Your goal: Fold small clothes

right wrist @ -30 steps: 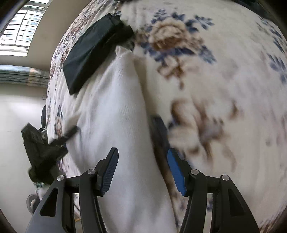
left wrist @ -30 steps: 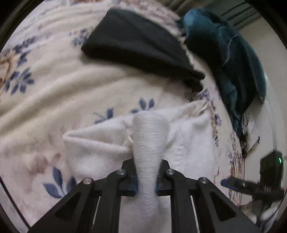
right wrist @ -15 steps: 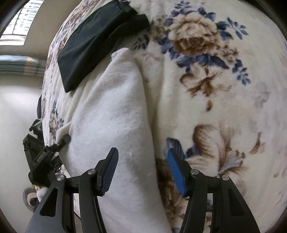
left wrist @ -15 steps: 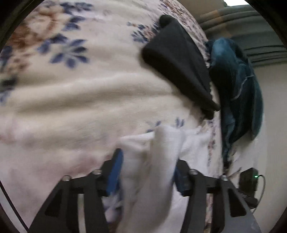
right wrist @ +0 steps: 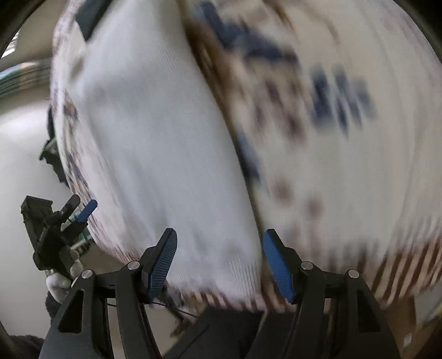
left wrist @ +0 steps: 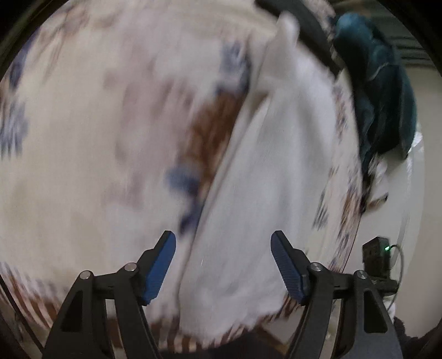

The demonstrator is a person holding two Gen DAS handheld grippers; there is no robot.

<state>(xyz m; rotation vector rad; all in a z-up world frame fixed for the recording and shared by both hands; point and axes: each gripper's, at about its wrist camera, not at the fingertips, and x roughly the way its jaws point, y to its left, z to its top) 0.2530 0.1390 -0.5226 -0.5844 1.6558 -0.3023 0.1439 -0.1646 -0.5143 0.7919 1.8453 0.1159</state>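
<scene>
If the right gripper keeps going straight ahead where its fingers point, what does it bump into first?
Most likely the white folded garment. The right gripper is open and empty, and the white cloth fills the gap just ahead of its fingers, lying on the flowered blanket. The picture is blurred, so depth is uncertain.

Motion blur smears the floral blanket (left wrist: pixel 83 138) and the white garment's (right wrist: pixel 154 132) edges in both views.

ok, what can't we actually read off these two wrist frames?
- Floral blanket pattern: motion-blurred in both views.
- White garment: near hem smeared in left view; fold neatness unreadable.
- Black garment: cut by the top edge, left view.
- Teal garment: type unclear, bunched at the right rim.
</scene>
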